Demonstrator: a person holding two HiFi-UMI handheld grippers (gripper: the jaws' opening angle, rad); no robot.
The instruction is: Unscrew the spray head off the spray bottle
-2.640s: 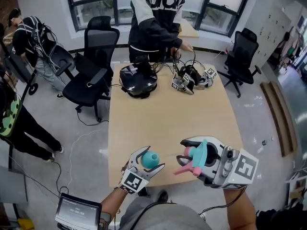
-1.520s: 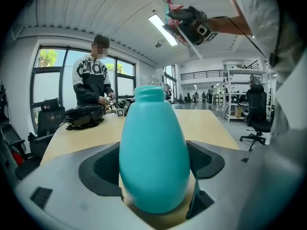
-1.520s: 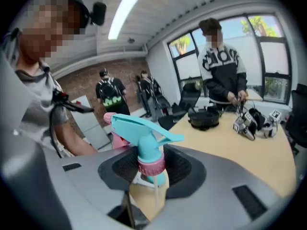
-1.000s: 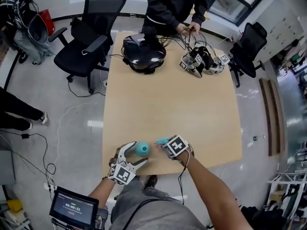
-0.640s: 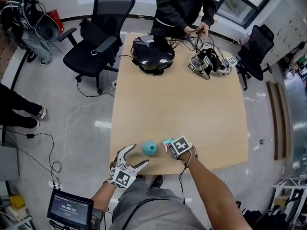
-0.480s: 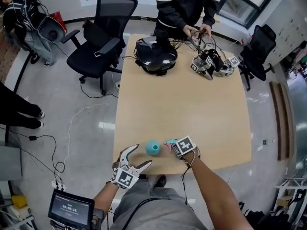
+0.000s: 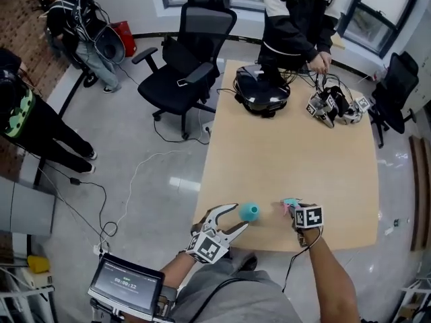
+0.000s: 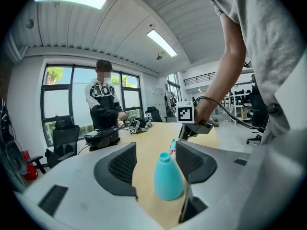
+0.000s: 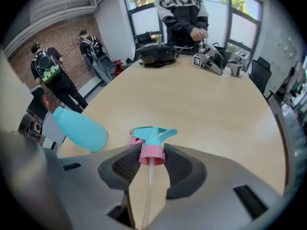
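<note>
The teal bottle (image 7: 249, 211) stands upright and capless on the table's near edge. My left gripper (image 7: 240, 215) is open. Its jaws have just been closing, and the bottle (image 8: 168, 178) stands between the tips with a gap on its left side. My right gripper (image 7: 295, 209), to the right of the bottle, is shut on the spray head (image 7: 289, 203). In the right gripper view the pads pinch the pink collar of the spray head (image 9: 151, 137), its dip tube runs back toward the camera, and the bottle (image 9: 79, 127) stands to the left.
The wooden table (image 7: 303, 160) carries a black round appliance (image 7: 262, 94) and spare grippers with cables (image 7: 333, 106) at its far end, where a person (image 7: 300, 19) stands. A black office chair (image 7: 192, 66) is at the far left. A tablet (image 7: 128, 284) sits by my left arm.
My left gripper has let go of the bottle, drawn back, and narrowed its jaws. The right gripper has carried the spray head rightward, away from the bottle. The head view has shifted.
</note>
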